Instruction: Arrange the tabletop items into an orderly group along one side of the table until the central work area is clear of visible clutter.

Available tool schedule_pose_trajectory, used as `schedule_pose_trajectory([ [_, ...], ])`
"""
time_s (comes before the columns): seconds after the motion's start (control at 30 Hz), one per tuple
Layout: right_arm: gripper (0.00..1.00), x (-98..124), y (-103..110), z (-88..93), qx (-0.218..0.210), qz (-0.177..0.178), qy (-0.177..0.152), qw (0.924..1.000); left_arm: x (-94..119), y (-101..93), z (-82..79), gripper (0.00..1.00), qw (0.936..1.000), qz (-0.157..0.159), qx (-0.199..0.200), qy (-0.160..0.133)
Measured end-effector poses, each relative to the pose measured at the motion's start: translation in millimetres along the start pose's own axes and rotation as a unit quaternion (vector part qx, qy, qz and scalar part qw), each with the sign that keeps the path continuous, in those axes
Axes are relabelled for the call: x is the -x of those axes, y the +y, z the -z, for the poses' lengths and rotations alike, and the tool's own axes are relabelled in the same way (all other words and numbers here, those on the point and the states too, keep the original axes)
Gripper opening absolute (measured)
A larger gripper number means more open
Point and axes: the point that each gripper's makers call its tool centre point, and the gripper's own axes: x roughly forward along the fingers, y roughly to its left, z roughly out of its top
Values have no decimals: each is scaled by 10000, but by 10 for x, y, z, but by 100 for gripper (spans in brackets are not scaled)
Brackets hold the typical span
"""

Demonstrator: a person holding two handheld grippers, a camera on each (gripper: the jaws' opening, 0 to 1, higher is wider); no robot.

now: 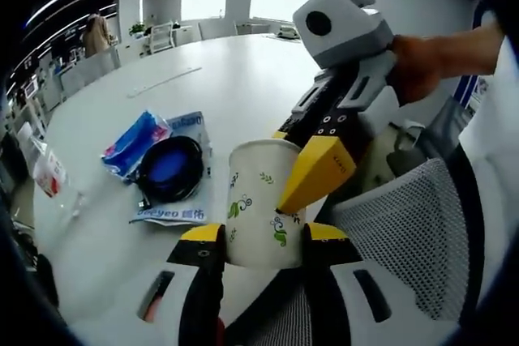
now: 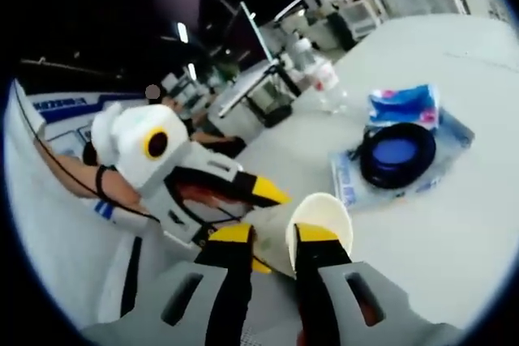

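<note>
A white paper cup (image 1: 255,200) with green leaf prints stands upright at the near edge of the white table (image 1: 219,87). My left gripper (image 1: 263,237) is shut on its lower body, one yellow-tipped jaw on each side. My right gripper (image 1: 292,164) comes in from the right, held by a hand (image 1: 418,66). One of its fingers lies against the cup's outer wall and the other sits at the rim. In the right gripper view the cup (image 2: 324,210) shows its open mouth. The right gripper (image 2: 274,237) straddles the cup's near wall with a narrow gap between its jaws.
A dark blue round bowl (image 1: 170,169) rests on a flat pale-blue printed packet (image 1: 174,215), with a blue tissue pack (image 1: 134,143) beside it. A clear bottle (image 1: 49,172) stands at the table's left edge. A grey mesh chair (image 1: 405,241) is close on the right.
</note>
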Motion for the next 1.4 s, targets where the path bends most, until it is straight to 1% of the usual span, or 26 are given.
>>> schedule_pose_trajectory([
  [0.17,13,1,8,8,-23,-71,16,10000,-20,-13,24,38,10000,-10,54,16],
  [0.3,5,-12,31,-16,-18,-152,-8,9999,-16,2,30,38,10000,-43,46,30],
  [0.4,1,-34,69,-45,-31,-220,-21,9998,-9,35,32,38,9999,-92,129,1],
  [0.57,1,-71,77,-64,-14,-232,-14,9997,5,81,48,39,9996,-171,245,-21],
  [0.8,0,-71,27,-79,-30,-135,-52,9999,56,193,99,38,9977,-338,572,-121],
  [0.9,0,-53,5,-86,-63,-94,-84,9999,100,254,140,40,9958,-438,791,-158],
  [1.0,0,-31,-28,-101,-69,-20,-120,9999,135,318,172,41,9933,-531,1004,-222],
  [1.07,0,-22,-51,-114,-85,19,-138,9999,169,382,193,41,9910,-658,1138,-262],
  [1.13,0,-20,-71,-124,-101,38,-138,9998,202,438,213,41,9872,-754,1363,-332],
  [1.17,0,-20,-80,-131,-106,40,-141,9998,223,479,227,42,9844,-828,1503,-385],
  [1.3,0,-32,-104,-146,-104,63,-124,9998,279,580,280,42,9794,-1022,1682,-453],
  [1.4,0,-47,-126,-160,-97,67,-92,9999,327,672,306,42,9737,-1199,1859,-540],
])
